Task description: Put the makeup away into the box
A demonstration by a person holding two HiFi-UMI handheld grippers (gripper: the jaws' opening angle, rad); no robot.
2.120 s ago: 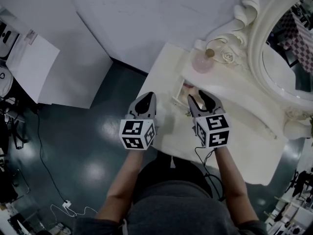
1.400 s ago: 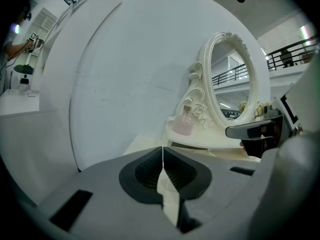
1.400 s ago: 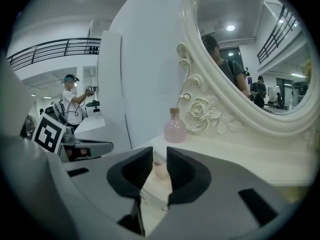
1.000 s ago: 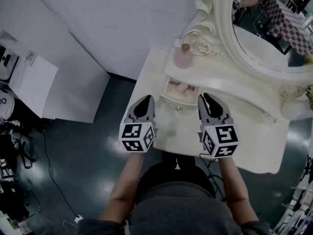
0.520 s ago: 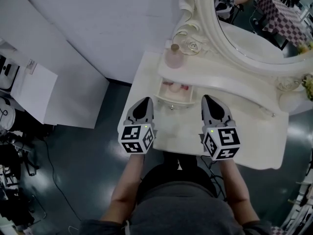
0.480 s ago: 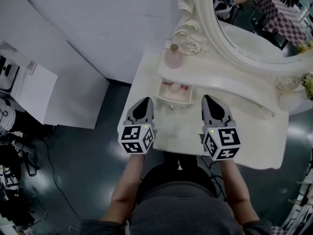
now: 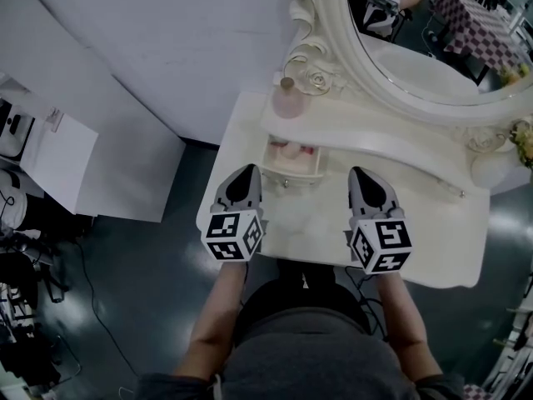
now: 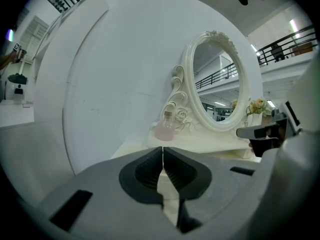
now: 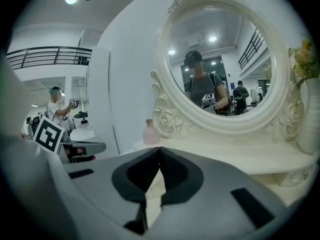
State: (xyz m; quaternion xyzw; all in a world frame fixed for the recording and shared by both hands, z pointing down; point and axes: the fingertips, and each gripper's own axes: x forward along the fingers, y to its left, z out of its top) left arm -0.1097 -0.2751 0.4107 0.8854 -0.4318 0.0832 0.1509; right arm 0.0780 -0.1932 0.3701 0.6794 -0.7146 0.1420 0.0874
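White vanity top [image 7: 333,223] looks bare and pink makeup [image 7: 291,149] lies in the open drawer [image 7: 296,167], with my left gripper [image 7: 247,170] and right gripper [image 7: 360,172] pinched shut, empty, just before it, so I judge little remains.

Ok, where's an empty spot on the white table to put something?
The tabletop is bare between the left gripper and right gripper, before the open drawer, and right of the right gripper. It's crowded around the pink bottle behind the drawer.
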